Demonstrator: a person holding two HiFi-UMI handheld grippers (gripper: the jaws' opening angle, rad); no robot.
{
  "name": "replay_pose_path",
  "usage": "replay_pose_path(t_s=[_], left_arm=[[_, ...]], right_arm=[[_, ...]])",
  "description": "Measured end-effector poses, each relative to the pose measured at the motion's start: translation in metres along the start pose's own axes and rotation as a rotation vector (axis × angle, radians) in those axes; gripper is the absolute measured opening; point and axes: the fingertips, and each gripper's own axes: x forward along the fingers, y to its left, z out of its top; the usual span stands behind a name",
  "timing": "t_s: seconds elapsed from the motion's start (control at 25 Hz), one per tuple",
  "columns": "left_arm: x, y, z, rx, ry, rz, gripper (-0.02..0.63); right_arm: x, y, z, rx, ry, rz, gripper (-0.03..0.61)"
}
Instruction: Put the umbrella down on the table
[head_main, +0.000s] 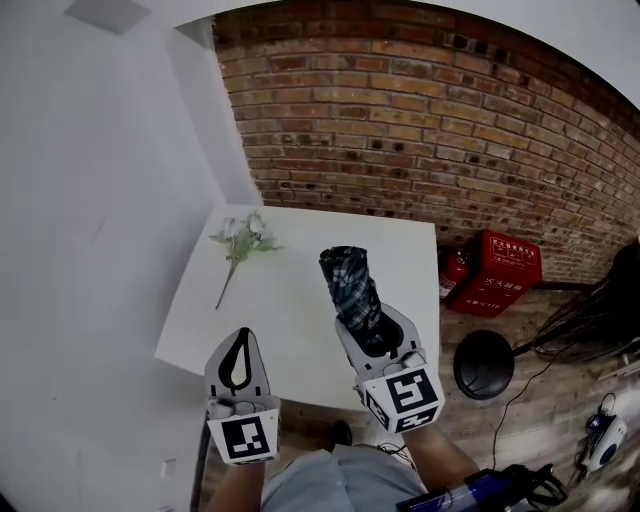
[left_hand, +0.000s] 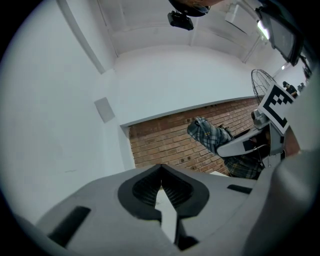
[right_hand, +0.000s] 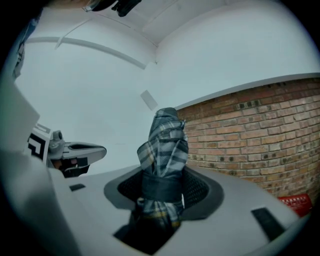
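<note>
A folded plaid umbrella (head_main: 350, 285) sticks forward out of my right gripper (head_main: 372, 325), whose jaws are shut on its strapped lower part. It hangs above the near right part of the white table (head_main: 290, 320). In the right gripper view the umbrella (right_hand: 164, 150) stands up between the pads of that gripper (right_hand: 162, 185). My left gripper (head_main: 241, 335) is by the table's front edge, shut with its tips touching and nothing held. The left gripper view shows its own closed tips (left_hand: 161, 172) and the umbrella (left_hand: 210, 137) off to the right.
A sprig of white flowers (head_main: 243, 240) lies on the table's far left part. A brick wall (head_main: 420, 130) stands behind and a white wall to the left. On the floor at right are a red extinguisher box (head_main: 497, 272), a black round base (head_main: 483, 364) and cables.
</note>
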Motion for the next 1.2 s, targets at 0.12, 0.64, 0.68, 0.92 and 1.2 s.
replay_pose_path(t_s=[0.12, 0.64, 0.68, 0.92, 1.2], left_arm=[[0.008, 0.001, 0.005, -0.003, -0.014, 0.002, 0.009], [0.031, 0.025, 0.004, -0.007, -0.024, 0.014, 0.009], [0.033, 0.027, 0.002, -0.004, -0.023, 0.013, 0.009], [0.052, 0.04, -0.013, 0.024, -0.024, 0.002, 0.009], [0.073, 0.044, -0.026, -0.014, 0.012, -0.02, 0.009]], right_arm=[[0.005, -0.005, 0.008, -0.011, -0.012, -0.005, 0.202], [0.019, -0.01, 0.017, -0.038, -0.002, -0.037, 0.202], [0.023, -0.01, 0.015, -0.039, 0.001, -0.038, 0.202], [0.039, -0.014, 0.004, -0.032, 0.036, -0.055, 0.202], [0.058, -0.021, -0.016, -0.02, 0.093, -0.076, 0.202]])
